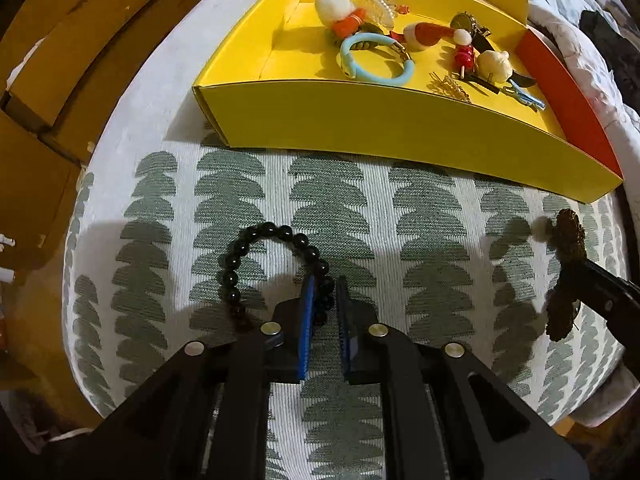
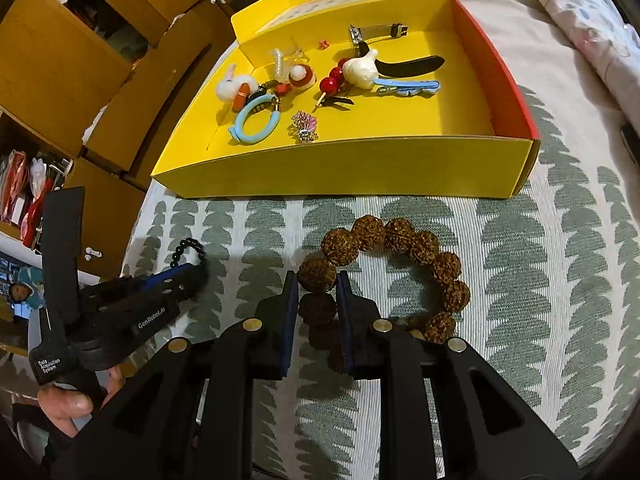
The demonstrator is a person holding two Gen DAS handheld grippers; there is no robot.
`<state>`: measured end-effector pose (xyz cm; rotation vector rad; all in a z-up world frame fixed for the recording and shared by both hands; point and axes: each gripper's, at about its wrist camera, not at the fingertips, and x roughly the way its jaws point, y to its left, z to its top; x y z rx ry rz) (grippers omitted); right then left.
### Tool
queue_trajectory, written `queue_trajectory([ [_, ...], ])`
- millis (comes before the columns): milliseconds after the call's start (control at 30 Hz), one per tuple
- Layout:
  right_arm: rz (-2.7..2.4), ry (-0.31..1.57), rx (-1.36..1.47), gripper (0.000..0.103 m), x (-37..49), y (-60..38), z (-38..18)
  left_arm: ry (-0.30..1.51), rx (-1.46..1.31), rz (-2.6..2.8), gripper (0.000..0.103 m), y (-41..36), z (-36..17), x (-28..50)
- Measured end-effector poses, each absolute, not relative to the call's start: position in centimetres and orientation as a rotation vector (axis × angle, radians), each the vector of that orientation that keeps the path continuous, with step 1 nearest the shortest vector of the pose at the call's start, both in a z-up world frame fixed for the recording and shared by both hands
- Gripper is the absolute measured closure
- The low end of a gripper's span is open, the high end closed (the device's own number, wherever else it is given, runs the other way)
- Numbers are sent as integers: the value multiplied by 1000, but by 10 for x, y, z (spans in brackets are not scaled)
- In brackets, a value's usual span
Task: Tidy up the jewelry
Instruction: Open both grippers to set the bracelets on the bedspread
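A black bead bracelet (image 1: 256, 256) lies as a ring on the patterned cloth. Its near side sits between the blue pads of my left gripper (image 1: 325, 280), and a gap shows beside the beads, so the jaws stand open around it. In the right wrist view, a bracelet of large brown knobbly beads (image 2: 400, 236) rests on the cloth. My right gripper (image 2: 316, 276) is shut on one of its beads. The left wrist view shows that brown bracelet (image 1: 564, 240) edge-on at the far right. The yellow box (image 1: 400, 120) (image 2: 340, 168) stands just beyond both bracelets.
The yellow box holds a blue bangle (image 2: 254, 124), a white plush toy (image 2: 232, 86), red beads on a stick (image 2: 332, 78), a watch (image 2: 380, 34) and several clips. Cardboard boxes (image 2: 60, 60) stand to the left, bedding (image 2: 580, 8) to the right.
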<state>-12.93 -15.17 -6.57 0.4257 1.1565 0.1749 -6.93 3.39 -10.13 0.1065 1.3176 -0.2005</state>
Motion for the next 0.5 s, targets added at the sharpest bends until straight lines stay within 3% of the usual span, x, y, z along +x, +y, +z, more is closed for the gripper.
queue_trajectory([
  [133, 172, 1120, 439, 78, -130, -157, -58, 1279, 77, -213, 46, 38, -89, -70],
  [500, 190, 986, 529, 77, -122, -186, -28, 1197, -14, -233, 46, 57, -53, -54],
])
